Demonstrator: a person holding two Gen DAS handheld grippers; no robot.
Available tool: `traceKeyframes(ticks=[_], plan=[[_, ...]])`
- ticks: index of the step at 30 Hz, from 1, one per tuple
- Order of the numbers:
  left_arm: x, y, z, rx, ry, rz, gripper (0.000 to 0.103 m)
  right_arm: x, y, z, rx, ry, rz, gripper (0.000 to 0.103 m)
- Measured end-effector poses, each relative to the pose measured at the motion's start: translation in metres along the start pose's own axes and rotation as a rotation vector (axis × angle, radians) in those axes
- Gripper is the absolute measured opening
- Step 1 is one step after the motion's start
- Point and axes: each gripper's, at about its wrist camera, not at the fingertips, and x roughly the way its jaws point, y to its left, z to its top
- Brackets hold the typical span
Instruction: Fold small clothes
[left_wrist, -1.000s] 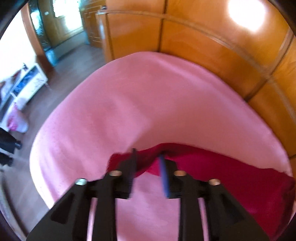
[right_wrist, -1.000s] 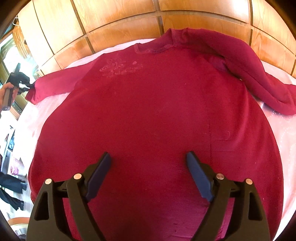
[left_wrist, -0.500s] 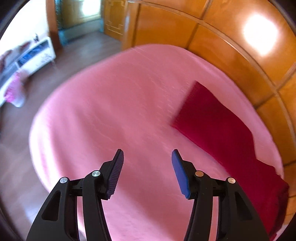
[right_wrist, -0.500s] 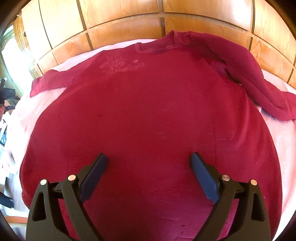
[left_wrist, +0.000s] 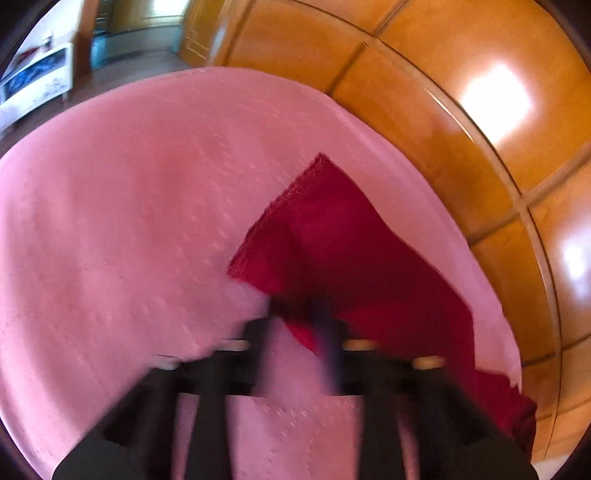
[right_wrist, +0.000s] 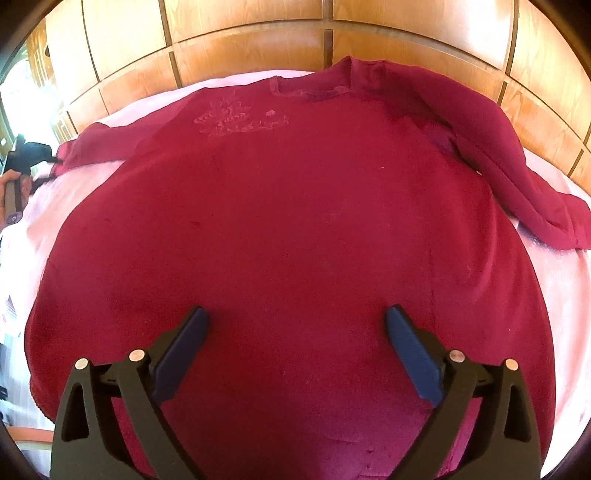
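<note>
Left wrist cam is pretty smeared, but the left gripper (left_wrist: 299, 314) has its black fingers close together at the near edge of the dark red sweater's sleeve (left_wrist: 332, 240); can't tell if it's actually pinching the cloth. The sleeve lies on the pink bedsheet (left_wrist: 129, 203), with glossy orange wood panelling (left_wrist: 443, 110) to the right.

Right wrist cam: the right gripper (right_wrist: 295, 350) hangs spread wide over the sweater's lower body (right_wrist: 295, 221), which lies flat, collar at the far side.
</note>
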Motion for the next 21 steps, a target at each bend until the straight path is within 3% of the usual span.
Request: traceKeyframes(ticks=[6,8,12,16,21], plan=[[-0.052,0.014,-0.019,0.045,-0.126,0.035,0.006,0.003,-0.001,-0.001,-0.002,-0.018,0.006,0.100],[-0.058,0.023,-0.026,0.066,-0.117,0.092,0.001,0.005,-0.002,-0.002,-0.007,-0.029,0.006,0.101],[-0.046,0.024,-0.042,0.076,-0.033,0.163,0.002,0.007,-0.004,-0.002,-0.007,-0.044,0.009,0.101],[-0.078,0.000,-0.073,0.165,-0.033,0.033,0.002,0.001,-0.008,-0.003,-0.009,-0.034,0.028,0.101],[-0.118,-0.051,-0.163,0.457,0.106,-0.210,0.002,-0.019,-0.024,-0.005,0.011,-0.042,0.021,0.100]])
